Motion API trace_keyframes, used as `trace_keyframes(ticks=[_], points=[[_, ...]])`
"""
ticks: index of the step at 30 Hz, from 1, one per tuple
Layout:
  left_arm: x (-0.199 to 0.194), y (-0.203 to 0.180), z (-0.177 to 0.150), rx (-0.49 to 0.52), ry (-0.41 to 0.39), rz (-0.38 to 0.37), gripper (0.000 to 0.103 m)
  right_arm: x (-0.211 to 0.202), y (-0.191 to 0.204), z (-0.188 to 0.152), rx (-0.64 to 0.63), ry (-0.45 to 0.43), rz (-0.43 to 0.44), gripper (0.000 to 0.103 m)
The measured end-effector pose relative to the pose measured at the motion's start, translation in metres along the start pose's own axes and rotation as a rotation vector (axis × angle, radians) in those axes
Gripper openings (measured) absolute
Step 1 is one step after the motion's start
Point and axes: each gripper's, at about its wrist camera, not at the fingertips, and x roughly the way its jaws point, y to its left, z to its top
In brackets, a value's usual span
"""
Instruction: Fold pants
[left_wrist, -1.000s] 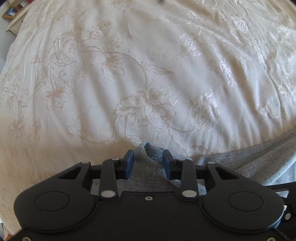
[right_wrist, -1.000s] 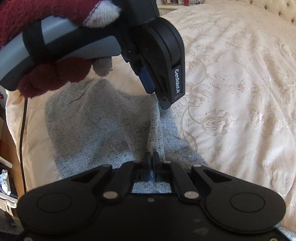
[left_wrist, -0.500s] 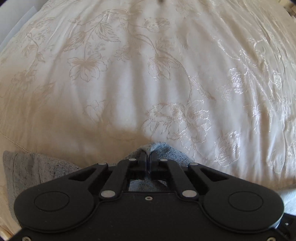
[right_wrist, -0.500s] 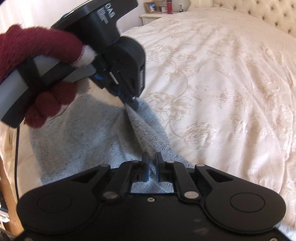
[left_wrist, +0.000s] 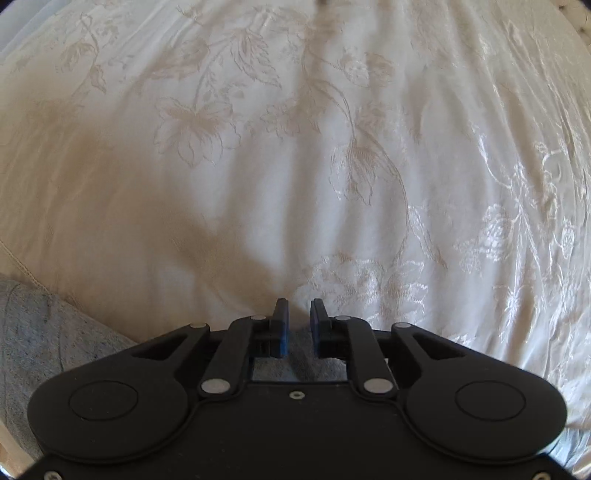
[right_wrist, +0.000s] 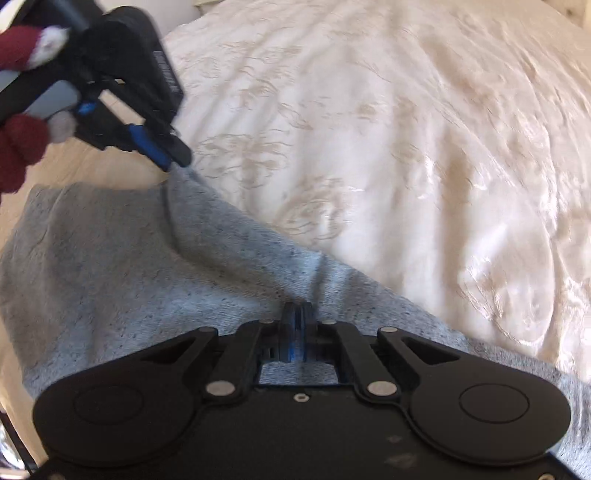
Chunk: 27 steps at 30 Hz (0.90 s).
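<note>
Grey speckled pants (right_wrist: 122, 266) lie spread on a bed covered with a cream bedspread (right_wrist: 388, 122) woven with a pale floral pattern. In the right wrist view the cloth fills the lower left and runs in a diagonal edge from upper left to lower right, with bare bedspread beyond it.

The right hand-held gripper (right_wrist: 297, 325) points steeply down over the pants. Its blue-padded jaws are pressed together, having just been closing, and they sit at a raised ridge of the grey fabric; whether any cloth is pinched between the pads cannot be told, since the jaw tips hide that spot.

The left hand-held gripper (left_wrist: 298, 325) has its jaws a small way apart, having just been opening. Grey fabric shows beneath and behind the gap, but the pads do not press on it. In the right wrist view this same gripper (right_wrist: 173, 162) appears at upper left, blurred, its tips at the far corner of the pants. A hand in a dark red knitted glove (right_wrist: 18, 147) with pale fingertips grips its grey handle.

There is white lettering on the side of the left gripper's black body, but it is too blurred to read. No other writing or label shows on the pants or bedspread.

In the left wrist view, more of the pants (left_wrist: 40, 339) shows at lower left.
</note>
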Motion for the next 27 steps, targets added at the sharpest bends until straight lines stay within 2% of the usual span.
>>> trace_keyframes(ticks=[2, 3, 5, 8, 11, 13, 17, 19, 21, 23, 25, 27], points=[[-0.008, 0.001, 0.000, 0.027, -0.028, 0.038, 0.022, -0.008, -0.006, 0.003, 0.035, 0.000, 0.017, 0.002], [-0.015, 0.002, -0.002, 0.048, -0.046, 0.045, 0.022, -0.016, -0.006, 0.005, 0.029, -0.015, 0.034, 0.009], [-0.028, 0.001, -0.011, 0.100, -0.077, 0.031, 0.024, -0.037, -0.008, 0.008, 0.008, -0.096, 0.079, 0.012], [-0.038, -0.001, -0.037, 0.162, -0.072, 0.012, 0.027, -0.045, -0.023, 0.019, 0.025, -0.144, 0.053, 0.015], [-0.039, -0.006, -0.060, 0.206, -0.033, -0.005, 0.027, -0.022, -0.053, 0.034, 0.054, -0.105, 0.038, 0.016], [-0.044, -0.012, -0.067, 0.239, -0.025, -0.020, 0.027, -0.010, -0.070, 0.040, 0.038, -0.047, 0.053, 0.018], [-0.055, -0.030, -0.074, 0.274, -0.033, -0.071, 0.027, -0.001, -0.080, 0.036, -0.011, 0.105, 0.237, 0.017], [-0.057, -0.040, -0.070, 0.278, -0.040, -0.101, 0.027, -0.014, -0.069, 0.024, -0.067, 0.117, 0.290, 0.017], [-0.056, -0.052, -0.070, 0.291, -0.048, -0.127, 0.027, -0.028, -0.056, 0.010, -0.095, 0.120, 0.303, 0.017], [-0.052, -0.065, -0.072, 0.312, -0.052, -0.142, 0.027, -0.037, -0.047, -0.004, -0.109, 0.110, 0.293, 0.017], [-0.045, -0.077, -0.074, 0.332, -0.058, -0.145, 0.028, -0.045, -0.038, -0.015, -0.127, 0.068, 0.246, 0.017], [-0.029, -0.088, -0.078, 0.376, -0.017, -0.110, 0.031, -0.046, -0.034, -0.022, -0.111, 0.078, 0.256, 0.017]])
